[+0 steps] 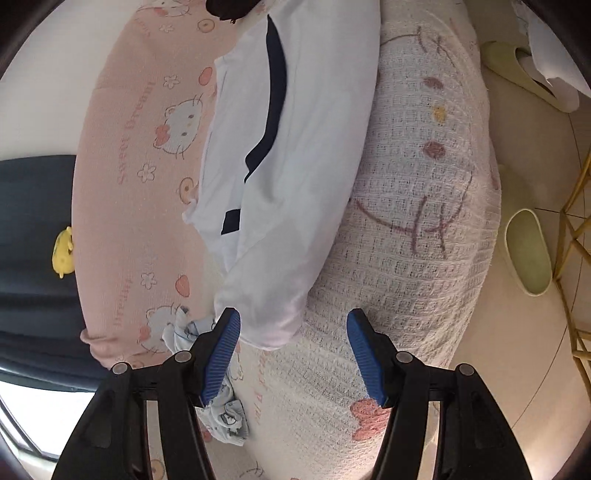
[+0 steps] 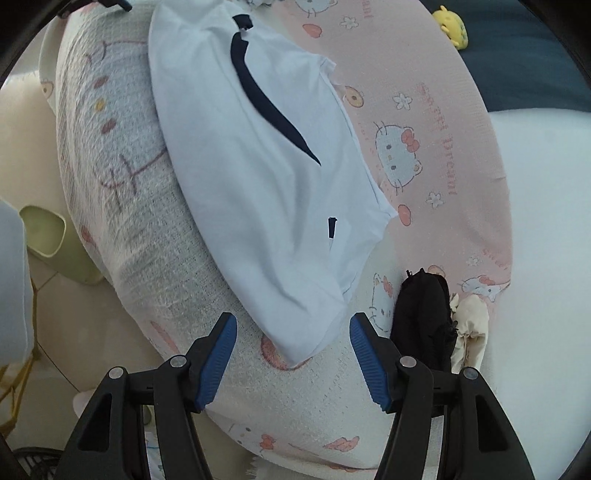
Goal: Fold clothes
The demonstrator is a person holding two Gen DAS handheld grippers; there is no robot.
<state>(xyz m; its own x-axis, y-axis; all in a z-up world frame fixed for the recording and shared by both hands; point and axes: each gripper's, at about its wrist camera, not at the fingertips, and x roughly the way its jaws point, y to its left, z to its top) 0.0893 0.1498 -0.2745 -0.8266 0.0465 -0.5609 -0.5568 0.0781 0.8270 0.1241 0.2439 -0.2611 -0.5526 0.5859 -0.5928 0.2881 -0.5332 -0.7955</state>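
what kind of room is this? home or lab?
Most likely a home bedroom. The white garment lies on a bed with a pink cartoon-cat sheet and a white waffle blanket; pale green slippers sit on the tiled floor beside it.

A home, most likely a bedroom. Shown by a bed spread with a pink cartoon-cat sheet (image 1: 122, 206) and a white waffle-weave blanket (image 1: 413, 229) across the middle of both views. Pale green slippers (image 1: 526, 251) on a tiled floor (image 1: 517, 369) at the right edge of the left wrist view. A small yellow plush toy (image 2: 451, 23) on dark fabric at upper right of the right wrist view. Loose garments lying about on the bedding.
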